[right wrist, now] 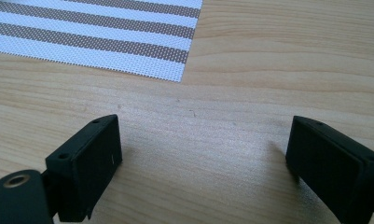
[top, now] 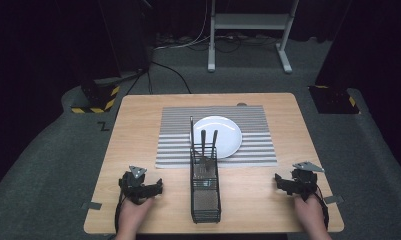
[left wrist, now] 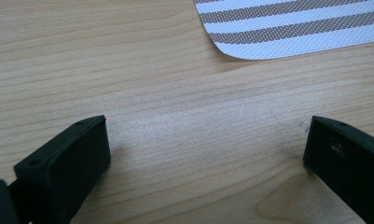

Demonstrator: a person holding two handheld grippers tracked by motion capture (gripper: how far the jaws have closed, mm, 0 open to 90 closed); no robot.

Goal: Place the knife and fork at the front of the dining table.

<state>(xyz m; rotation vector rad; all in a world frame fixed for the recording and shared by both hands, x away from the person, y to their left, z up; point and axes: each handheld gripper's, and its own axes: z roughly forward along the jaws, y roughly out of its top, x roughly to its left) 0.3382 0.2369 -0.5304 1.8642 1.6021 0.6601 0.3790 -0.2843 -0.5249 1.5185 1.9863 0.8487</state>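
Nothing had been started as far as the table showed. The wire basket stood near my edge of the wooden table, midway between my two grippers, with its far end reaching onto the striped placemat. Two utensils stood upright in that far end, handles up; I could not tell forks from spoons at this size. The white plate sat bare on the placemat, just behind the basket. I judged that every step with the cutlery was left to do.

Left gripper: rested low on the table, well to the left of the basket, jaws spread wide with only bare wood between them; a corner of the placemat lay ahead in the left gripper view.

Right gripper: rested near the right edge, well apart from the basket, jaws likewise wide apart and holding nothing. Both pointed forward and down, forearms coming in from the near edge.
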